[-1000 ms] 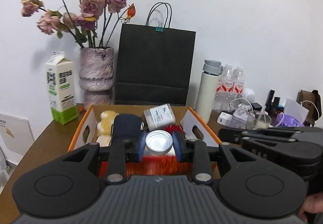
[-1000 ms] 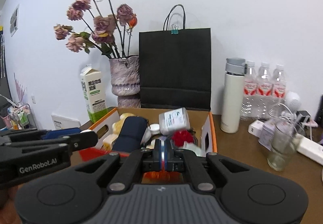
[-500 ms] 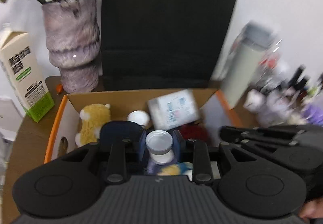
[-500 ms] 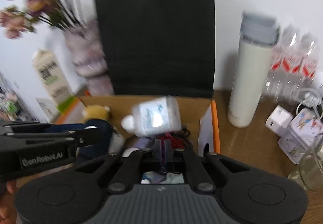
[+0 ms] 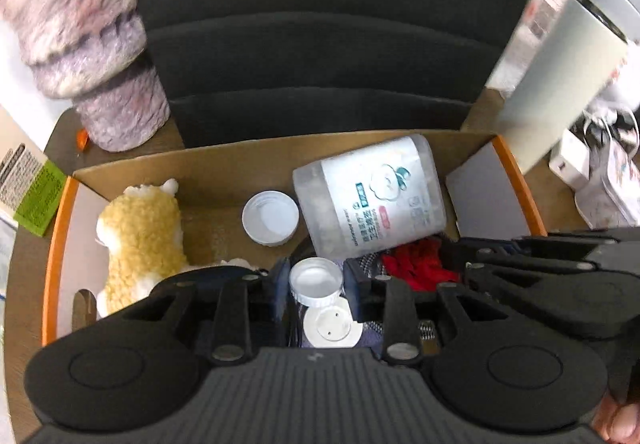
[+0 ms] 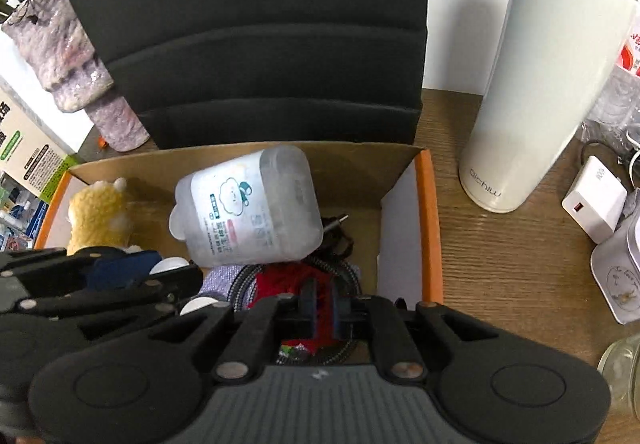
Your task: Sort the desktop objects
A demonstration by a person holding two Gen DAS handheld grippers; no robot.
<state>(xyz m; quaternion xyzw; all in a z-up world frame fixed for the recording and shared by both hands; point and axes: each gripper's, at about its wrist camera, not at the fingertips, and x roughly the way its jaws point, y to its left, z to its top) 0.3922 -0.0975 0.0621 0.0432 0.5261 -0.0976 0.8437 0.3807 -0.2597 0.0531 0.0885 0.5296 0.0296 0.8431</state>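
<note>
An orange-rimmed cardboard box (image 5: 56,244) holds a yellow plush toy (image 5: 140,236), a loose white lid (image 5: 271,218), a translucent labelled tub (image 5: 372,196) lying on its side and a red item (image 5: 416,264). My left gripper (image 5: 316,284) points down into the box. A small white-capped jar (image 5: 316,278) is between its pads, which sit close against the cap while the jaws are opening. A white disc (image 5: 328,326) lies below the jar. My right gripper (image 6: 323,304) hangs over the red item (image 6: 288,280). Its jaws are opening by a narrow gap, and nothing is gripped between them.
A black paper bag (image 6: 240,24) stands right behind the box (image 6: 428,224), with a mottled vase (image 5: 80,24) and a milk carton (image 6: 24,148) to the left. To the right are a tall white tumbler (image 6: 540,84), a charger (image 6: 594,204), a tin (image 6: 620,276) and a glass (image 6: 624,368).
Both grippers have moved forward and tipped down over the box. The left one has kept the jar between its pads. The right jaws, shut before, now show a narrow gap.
</note>
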